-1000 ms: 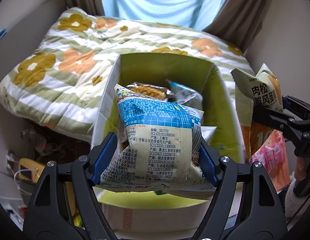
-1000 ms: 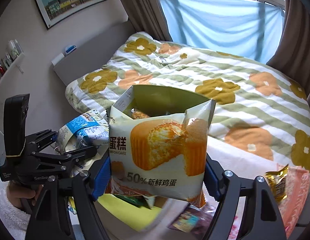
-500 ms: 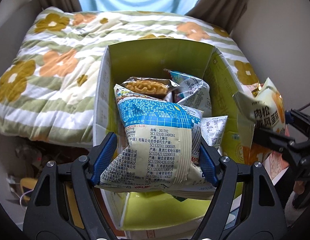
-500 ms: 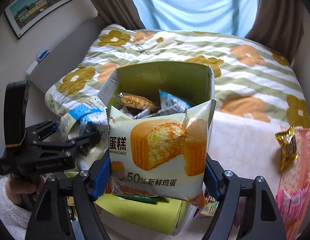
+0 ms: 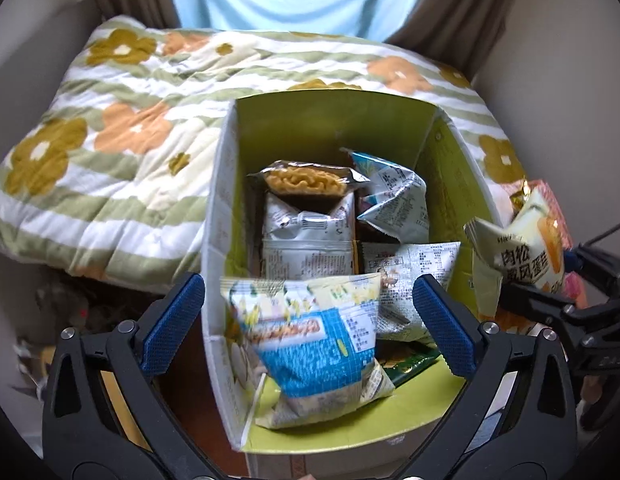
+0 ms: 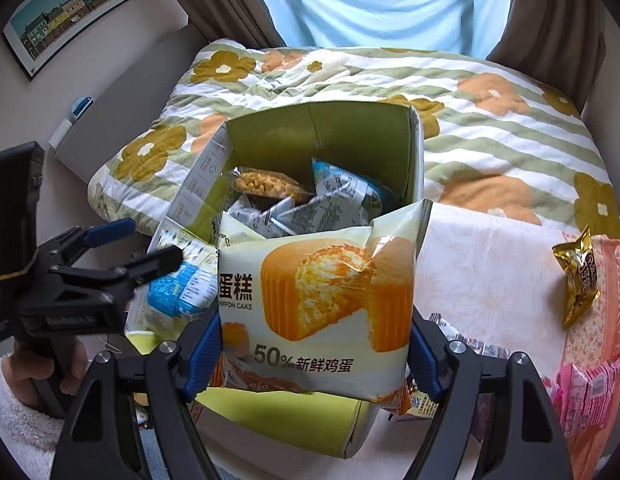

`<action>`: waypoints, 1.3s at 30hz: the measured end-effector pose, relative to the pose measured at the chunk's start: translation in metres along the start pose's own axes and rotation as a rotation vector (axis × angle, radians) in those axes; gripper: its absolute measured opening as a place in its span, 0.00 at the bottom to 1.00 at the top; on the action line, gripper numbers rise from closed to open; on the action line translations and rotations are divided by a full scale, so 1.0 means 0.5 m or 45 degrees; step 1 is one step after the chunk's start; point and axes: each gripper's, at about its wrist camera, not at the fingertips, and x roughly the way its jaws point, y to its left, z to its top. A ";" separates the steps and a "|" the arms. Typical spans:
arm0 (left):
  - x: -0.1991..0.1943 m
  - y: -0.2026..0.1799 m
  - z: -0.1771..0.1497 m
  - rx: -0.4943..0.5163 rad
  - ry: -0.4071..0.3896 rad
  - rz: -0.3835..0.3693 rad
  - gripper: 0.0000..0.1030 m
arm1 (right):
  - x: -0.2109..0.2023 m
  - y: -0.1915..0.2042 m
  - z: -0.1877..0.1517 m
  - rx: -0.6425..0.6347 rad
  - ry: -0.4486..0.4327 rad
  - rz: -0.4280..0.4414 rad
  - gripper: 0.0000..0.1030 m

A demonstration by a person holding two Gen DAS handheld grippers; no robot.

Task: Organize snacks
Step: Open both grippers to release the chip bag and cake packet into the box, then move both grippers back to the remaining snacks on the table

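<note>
A green-lined cardboard box (image 5: 334, 120) stands open before me, holding several snack packets. My left gripper (image 5: 307, 292) hangs over the box's near end with its jaws opening wide. A blue and white snack bag (image 5: 314, 344) lies blurred between the blue pads (image 5: 173, 320), touching neither, inside the box. My right gripper (image 6: 316, 344) is shut on a chiffon cake packet (image 6: 318, 304), held upright at the box's (image 6: 322, 128) near right side. The left gripper (image 6: 145, 242) and the blue bag (image 6: 181, 284) show at the left of the right wrist view.
A flowered striped quilt (image 5: 121, 128) covers the bed behind the box. On the pale cloth (image 6: 482, 264) to the right lie a gold-wrapped snack (image 6: 578, 280) and pink packets (image 6: 590, 392). A person's hand in a white fleece sleeve (image 6: 13, 412) holds the left gripper.
The left gripper's jaws have spread and let go of the blue and white bag, which has dropped into the box. The right gripper has sunk lower and rolled with the cake packet.
</note>
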 end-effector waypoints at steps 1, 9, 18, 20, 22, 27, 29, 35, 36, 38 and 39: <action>-0.003 0.006 -0.004 -0.016 -0.002 -0.002 1.00 | 0.003 0.003 -0.003 -0.006 0.006 0.005 0.73; -0.035 0.045 -0.027 -0.087 -0.034 0.030 1.00 | 0.041 0.045 -0.015 -0.068 0.045 0.025 0.75; -0.060 0.058 -0.039 -0.111 -0.057 0.020 1.00 | 0.034 0.065 -0.028 -0.091 -0.090 0.016 0.98; -0.063 0.057 -0.043 -0.108 -0.058 0.010 1.00 | 0.024 0.070 -0.032 -0.106 -0.139 -0.004 0.99; -0.063 0.053 -0.047 -0.107 -0.054 0.003 1.00 | 0.022 0.069 -0.034 -0.108 -0.149 -0.042 0.99; -0.067 0.045 -0.054 -0.086 -0.053 -0.002 1.00 | 0.016 0.074 -0.040 -0.097 -0.141 -0.028 0.99; -0.068 0.044 -0.055 -0.082 -0.056 -0.003 1.00 | 0.010 0.078 -0.045 -0.099 -0.146 -0.036 0.99; -0.080 0.039 -0.058 -0.059 -0.076 -0.024 1.00 | -0.011 0.081 -0.057 -0.082 -0.180 -0.060 0.99; -0.084 0.035 -0.059 -0.052 -0.081 -0.022 1.00 | -0.019 0.079 -0.059 -0.075 -0.195 -0.065 0.99; -0.094 0.025 -0.060 -0.042 -0.092 -0.020 1.00 | -0.034 0.072 -0.063 -0.064 -0.217 -0.062 0.99; -0.100 0.018 -0.061 -0.037 -0.102 -0.020 1.00 | -0.041 0.068 -0.064 -0.059 -0.228 -0.061 0.99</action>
